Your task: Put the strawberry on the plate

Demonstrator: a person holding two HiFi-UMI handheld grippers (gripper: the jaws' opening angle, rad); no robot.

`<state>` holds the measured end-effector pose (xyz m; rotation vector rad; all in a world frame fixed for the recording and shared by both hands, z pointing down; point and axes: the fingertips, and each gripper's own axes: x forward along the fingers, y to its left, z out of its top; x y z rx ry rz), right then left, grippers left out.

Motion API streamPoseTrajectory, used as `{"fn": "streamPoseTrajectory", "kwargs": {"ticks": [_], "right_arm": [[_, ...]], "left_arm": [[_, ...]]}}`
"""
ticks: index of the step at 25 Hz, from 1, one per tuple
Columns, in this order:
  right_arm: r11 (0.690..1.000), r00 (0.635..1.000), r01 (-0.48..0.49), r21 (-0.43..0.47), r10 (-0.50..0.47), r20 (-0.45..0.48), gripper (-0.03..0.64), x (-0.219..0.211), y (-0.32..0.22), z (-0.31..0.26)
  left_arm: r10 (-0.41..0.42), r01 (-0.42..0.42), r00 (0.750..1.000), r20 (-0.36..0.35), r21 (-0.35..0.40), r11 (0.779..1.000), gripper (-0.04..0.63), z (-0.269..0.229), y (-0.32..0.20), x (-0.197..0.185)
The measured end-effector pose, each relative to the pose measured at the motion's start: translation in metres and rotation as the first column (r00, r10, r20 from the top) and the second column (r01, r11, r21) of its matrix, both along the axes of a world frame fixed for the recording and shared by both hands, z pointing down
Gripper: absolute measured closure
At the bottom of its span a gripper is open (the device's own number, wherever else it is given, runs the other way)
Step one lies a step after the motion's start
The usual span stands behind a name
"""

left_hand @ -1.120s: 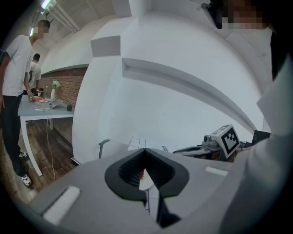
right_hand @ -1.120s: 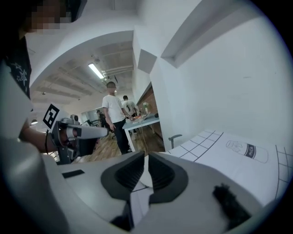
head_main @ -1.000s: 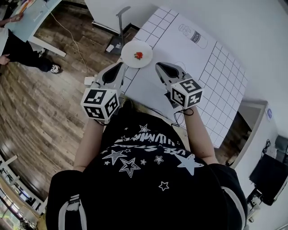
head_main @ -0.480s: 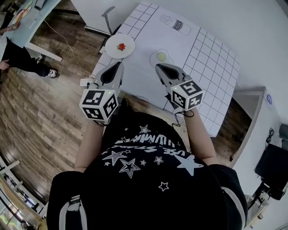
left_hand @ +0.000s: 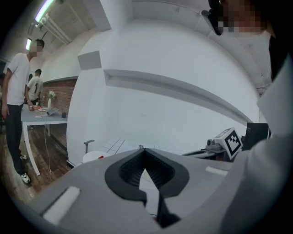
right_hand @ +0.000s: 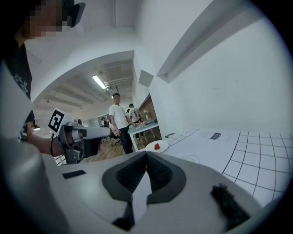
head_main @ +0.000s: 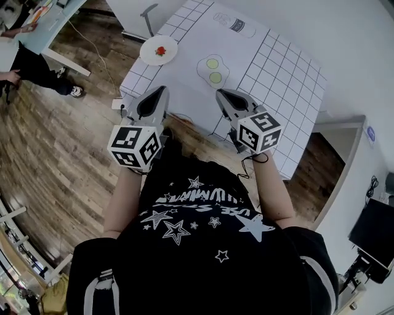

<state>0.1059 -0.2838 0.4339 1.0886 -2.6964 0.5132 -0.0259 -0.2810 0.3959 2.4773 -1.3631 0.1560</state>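
Observation:
A red strawberry [head_main: 160, 51] lies on a white plate [head_main: 150, 55] at the far left corner of the white gridded table [head_main: 289, 80]. Both grippers are held off the table's near edge, well short of the plate. My left gripper [head_main: 162, 90] is shut with nothing in it. My right gripper [head_main: 219, 92] is shut too, and empty. In the right gripper view the plate [right_hand: 161, 148] and strawberry [right_hand: 157, 146] show small beyond the closed jaws. The left gripper view shows the plate [left_hand: 90, 157] low and far off at the left.
A fried-egg drawing [head_main: 212, 69] and a bottle drawing [head_main: 237, 24] are printed on the table. A stand's leg [head_main: 148, 12] rises by the far left corner. People stand at a light blue table [head_main: 43, 24] on the wooden floor [head_main: 49, 154].
The person has backed away from the table: the plate and strawberry sit farther off and higher in the head view. Both grippers have kept their pose in front of the body.

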Motion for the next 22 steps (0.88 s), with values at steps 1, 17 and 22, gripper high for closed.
{"fn": "streamPoseTrajectory", "kwargs": {"ticks": [1,17,22], "right_arm": [[1.000,1.000,-0.001,-0.006,0.002,0.021,0.603,0.001,0.004,-0.002],[0.996,0.999,-0.032,-0.080,0.035,0.026,0.603,-0.005,0.069,0.017],[0.994,0.998,-0.063,-0.085,0.064,0.013,0.603,-0.011,0.100,0.008]], "left_arm": [[0.000,0.000,1.000,-0.003,-0.001,1.000,0.588,0.000,0.006,0.002],[0.073,-0.073,0.997,0.000,-0.062,0.995,0.588,0.019,0.062,0.010],[0.086,-0.087,0.996,-0.017,-0.065,0.994,0.588,0.012,0.087,0.001]]}}
